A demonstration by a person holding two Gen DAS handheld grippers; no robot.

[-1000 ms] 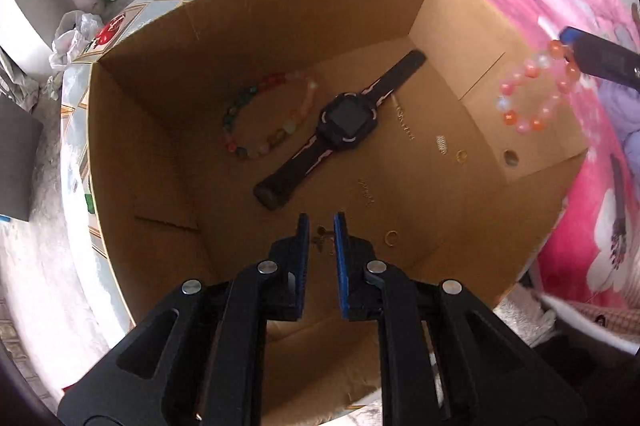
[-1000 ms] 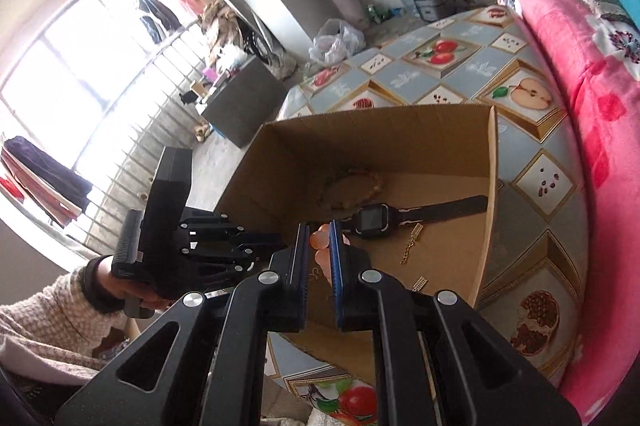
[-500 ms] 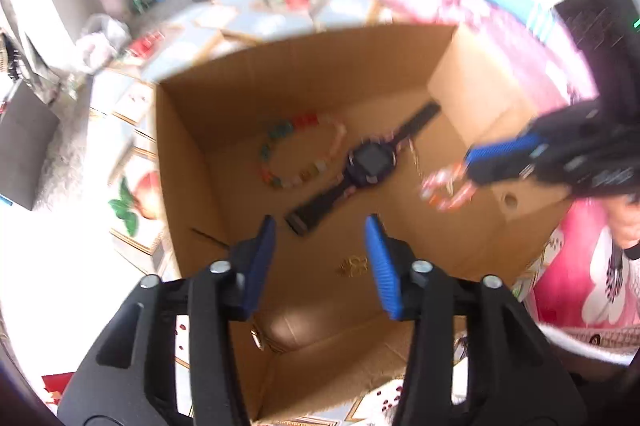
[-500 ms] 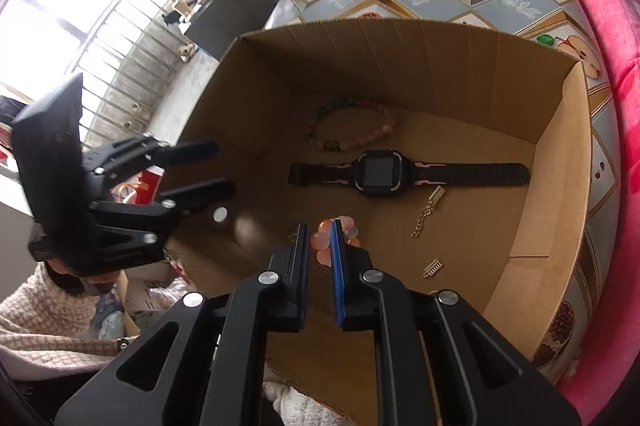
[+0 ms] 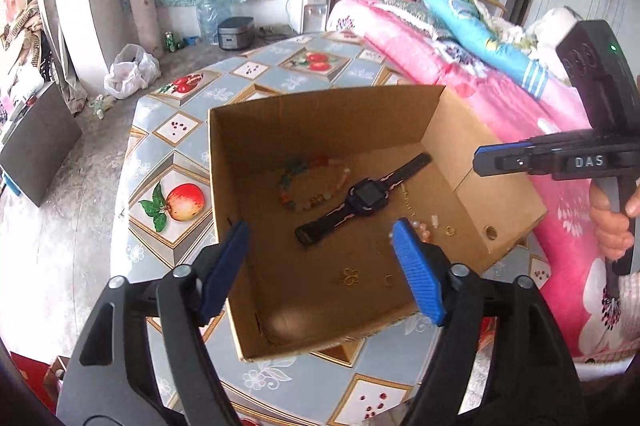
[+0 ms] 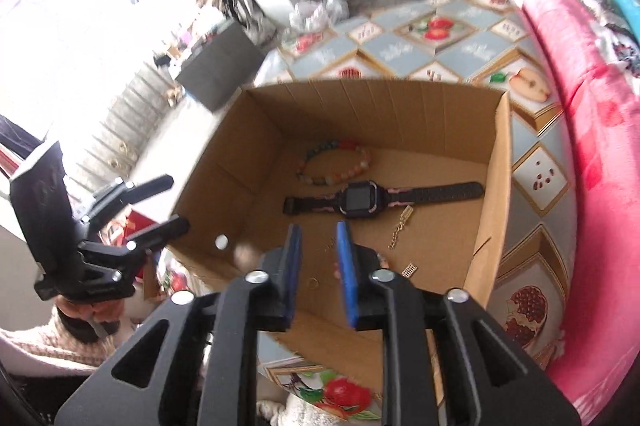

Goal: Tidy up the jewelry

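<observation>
Now hovering above cardboard box [image 5: 256, 154], left gripper [image 5: 320, 266] and right gripper [image 6: 318, 266] both spread, empty; risks scattering small rings [image 5: 450, 231] beside watch [image 5: 366, 195] if lowered carelessly.

Left wrist view: looking down from above the near corner of the cardboard box [image 5: 320, 114], facing the far wall and pink bed [image 5: 460, 78], fairly close, whole box in frame. Right wrist view: tilted down into the same box [image 6: 400, 106] from its bed side, facing the bright window, a bit closer. Shared by both: box interior, black watch [image 5: 366, 194] [image 6: 360, 198], bead bracelet [image 5: 312, 182] [image 6: 336, 162], fruit-print tablecloth [image 5: 176, 186] [image 6: 400, 46].
</observation>
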